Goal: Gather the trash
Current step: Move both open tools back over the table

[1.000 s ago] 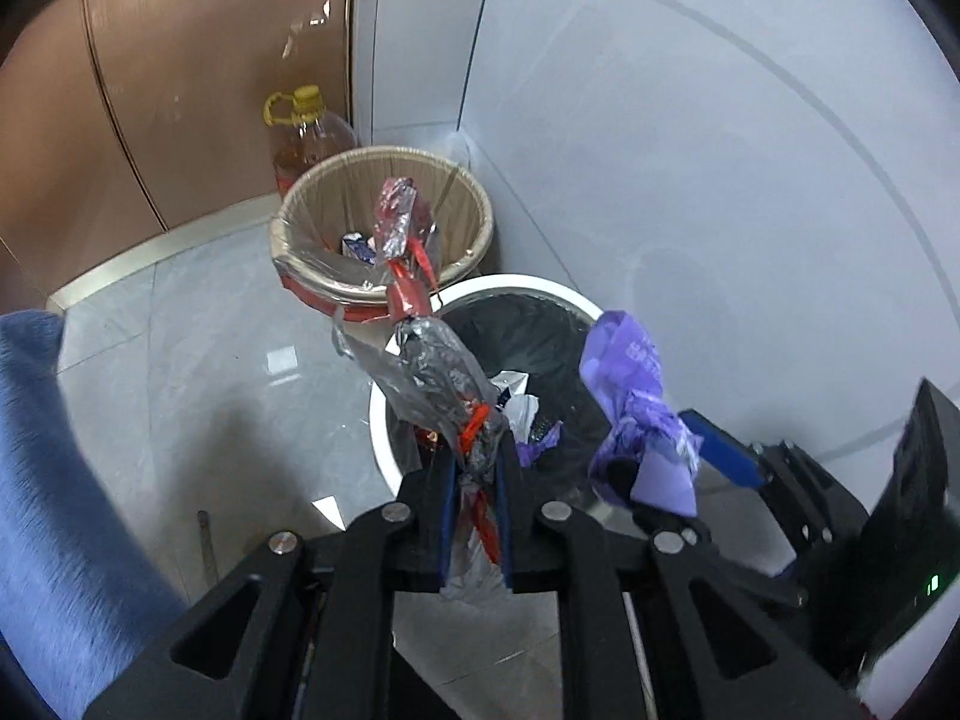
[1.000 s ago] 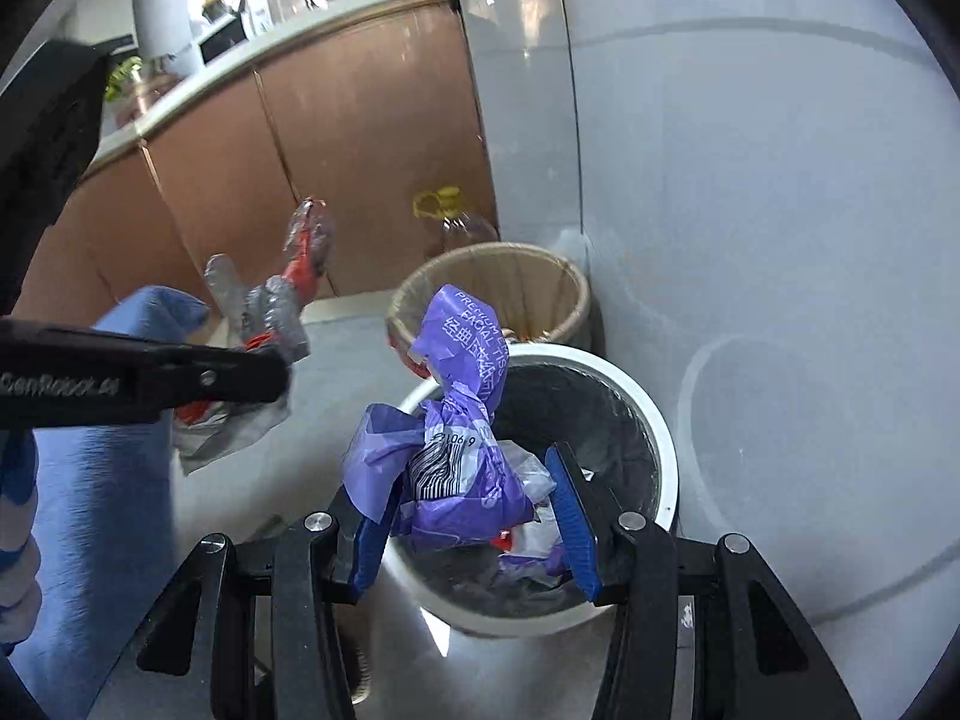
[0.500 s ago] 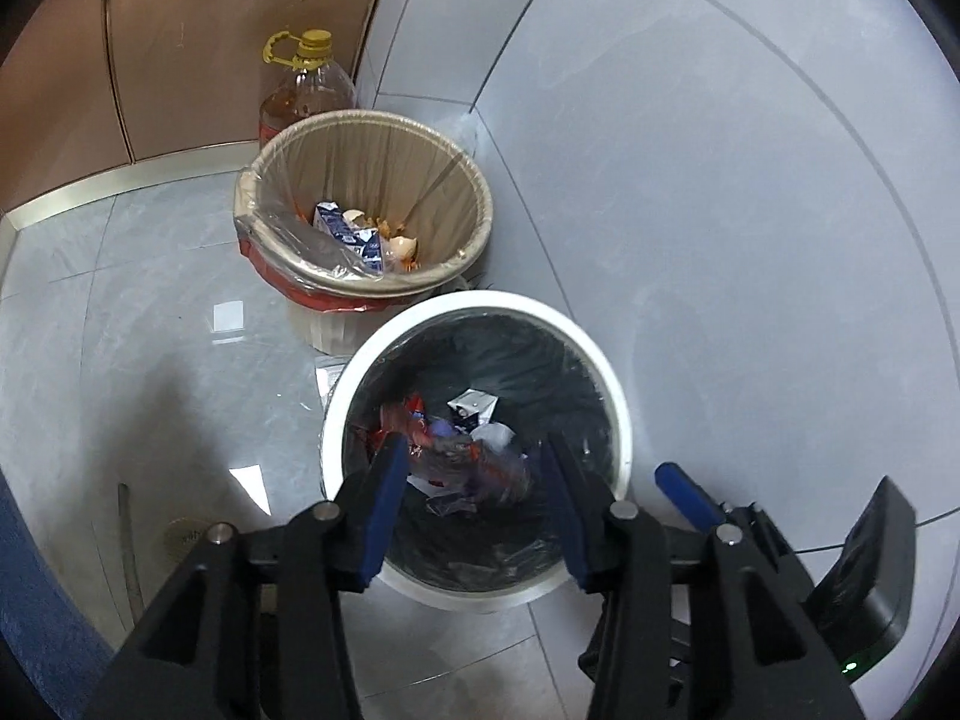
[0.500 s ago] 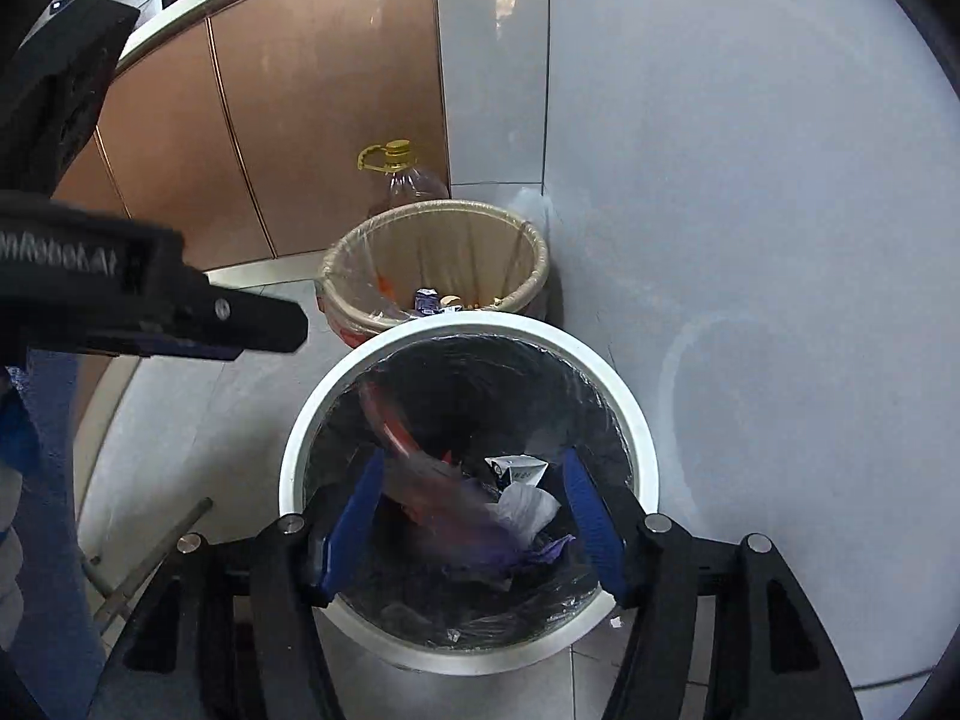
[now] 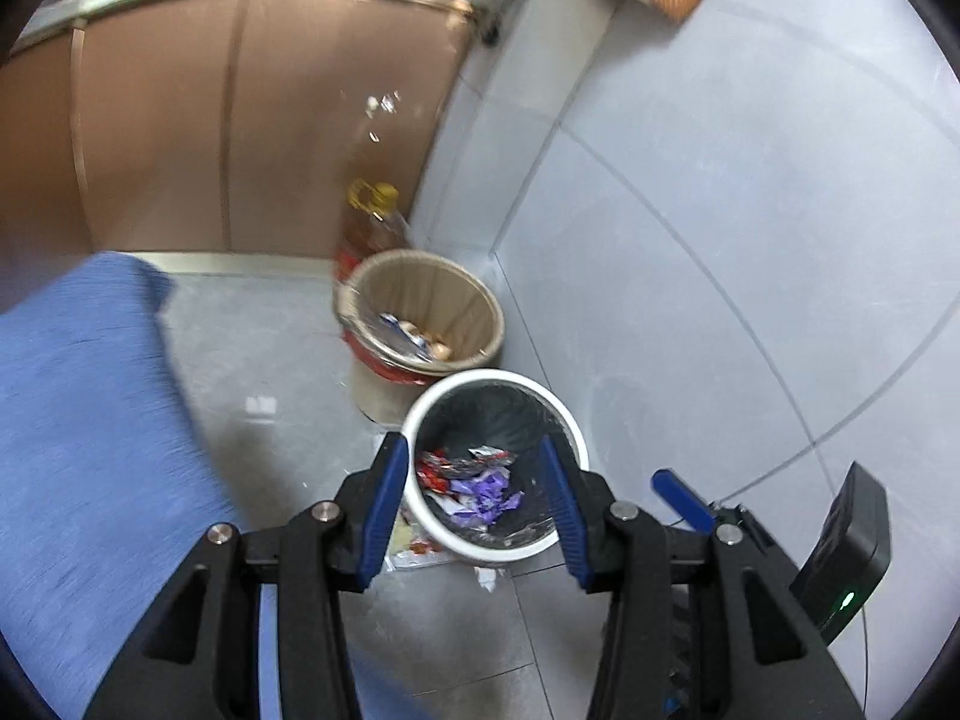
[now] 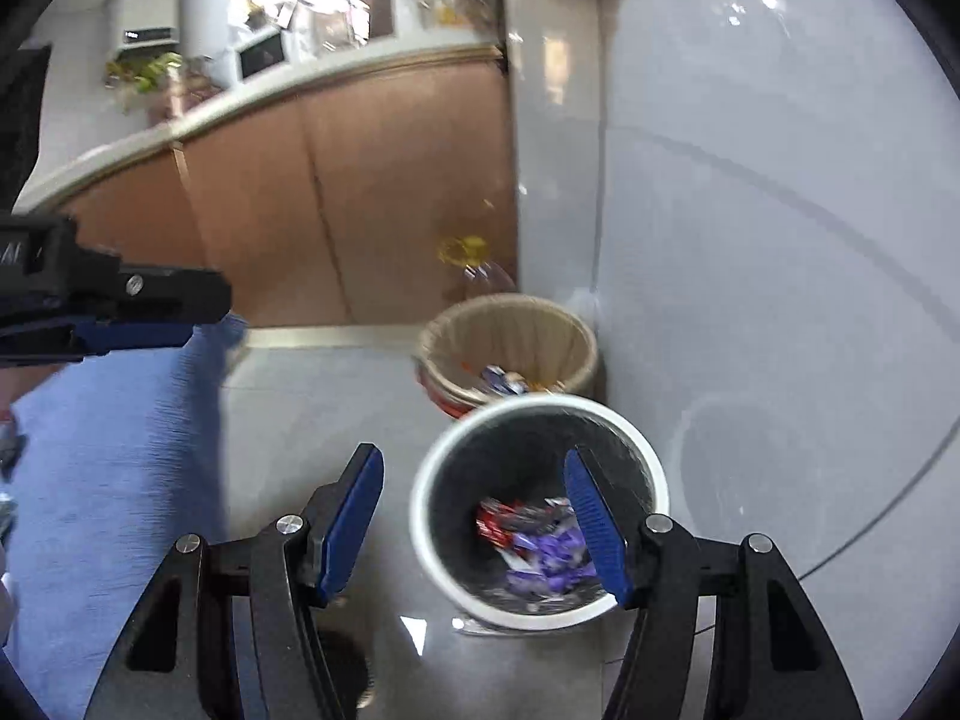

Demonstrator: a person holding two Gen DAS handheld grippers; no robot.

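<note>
From your left wrist cam, the left claw (image 5: 474, 498) is spread apart with nothing in it, hanging over the white round bin with the black liner (image 5: 570, 420), and the purple crumpled wrapper (image 5: 483, 495) plus the red and silver foil wrapper (image 5: 441, 468) are already sitting inside. Watch the scraps on the grey tiled floor (image 5: 420, 546) right by the bin's base: easy to miss, and swinging low for them could knock the bin over. The tan woven basket with a clear liner (image 5: 480, 306) stands just behind it, touching or nearly so. From the right wrist cam, your right claw (image 6: 474, 525) is spread and empty too, one finger over the bin's mouth. The left tool's black arm (image 6: 120, 300) sits close on that side, so crossing paths could clip it.
</note>
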